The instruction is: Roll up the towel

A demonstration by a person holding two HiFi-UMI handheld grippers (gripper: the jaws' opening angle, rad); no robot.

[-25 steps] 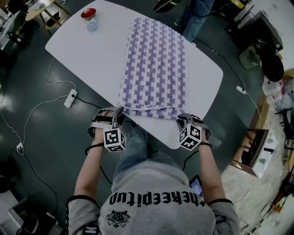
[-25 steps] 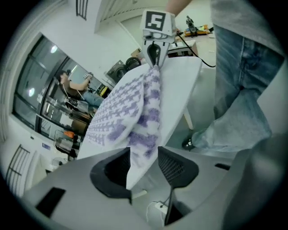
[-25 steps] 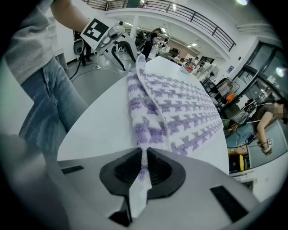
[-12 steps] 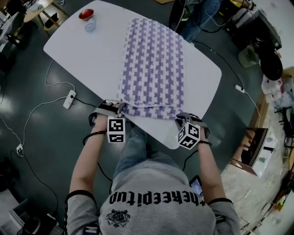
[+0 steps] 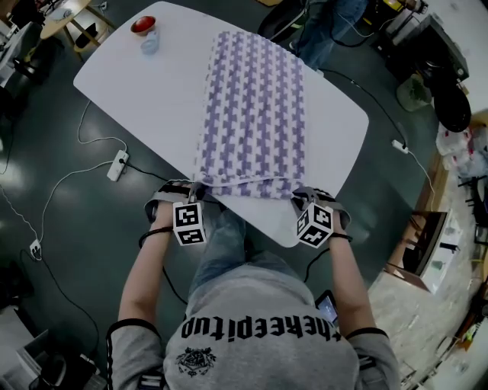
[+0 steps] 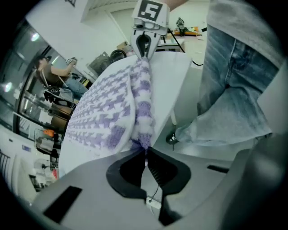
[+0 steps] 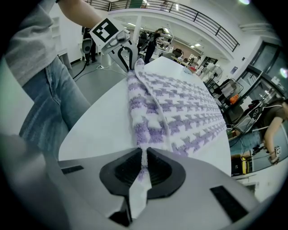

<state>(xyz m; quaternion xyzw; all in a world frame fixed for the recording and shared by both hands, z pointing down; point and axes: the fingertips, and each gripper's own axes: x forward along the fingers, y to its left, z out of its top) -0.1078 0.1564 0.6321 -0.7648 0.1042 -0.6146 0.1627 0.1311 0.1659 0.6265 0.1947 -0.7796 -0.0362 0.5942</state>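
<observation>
White worktop (image 5: 152,84): towel (image 5: 255,99) lies flat down its middle, right gripper (image 5: 303,196) clamped on one near corner, left gripper (image 5: 200,186) closing on the other; best to roll both evenly and tightly.

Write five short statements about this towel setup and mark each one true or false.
1. The towel lies spread along the white table, not rolled up. True.
2. The right gripper holds nothing. False: its jaws are shut on the towel's near edge.
3. A red bowl stands near the table's far left corner. True.
4. The towel is plain green. False: it has a purple and white pattern.
5. The left gripper is at the towel's far end. False: it is at the near edge, and its jaws are closing with the towel between them.
</observation>
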